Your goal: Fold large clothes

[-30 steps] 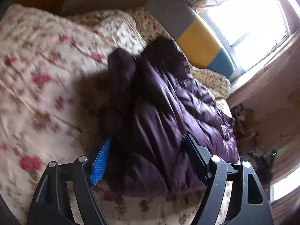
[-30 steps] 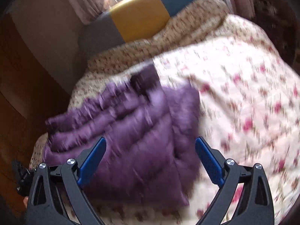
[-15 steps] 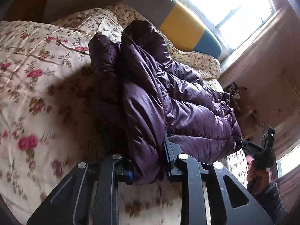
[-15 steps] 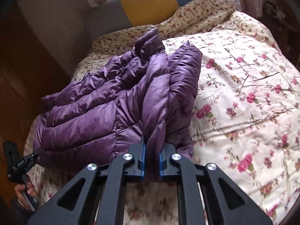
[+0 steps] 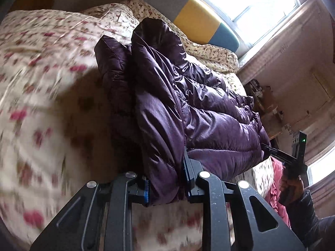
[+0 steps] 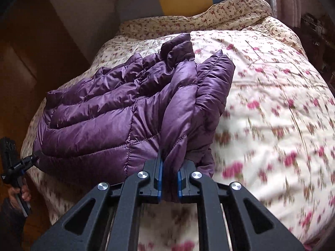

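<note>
A purple quilted puffer jacket [image 5: 209, 117] lies bunched on a floral bedspread [image 5: 41, 83]. My left gripper [image 5: 166, 188] is shut on a thick fold of the jacket at its near edge. In the right wrist view the same jacket [image 6: 100, 121] spreads to the left, and my right gripper [image 6: 169, 179] is shut on a fold at its near right corner. The left gripper also shows at the far left of the right wrist view [image 6: 34, 156], at the jacket's other end. The right gripper shows at the right of the left wrist view [image 5: 270, 149].
The bedspread [image 6: 272, 125] covers the whole bed. A grey, yellow and blue headboard [image 5: 194, 18] stands at the far end under a bright window [image 5: 261, 4]. Wooden furniture [image 6: 25, 62] is on the left of the right wrist view. Cluttered shelves [image 5: 266, 102] stand beside the bed.
Both grippers went from open around the jacket to shut on its folds. Since then both have lifted and pulled the jacket a little, and the bedspread is blurred with motion.
</note>
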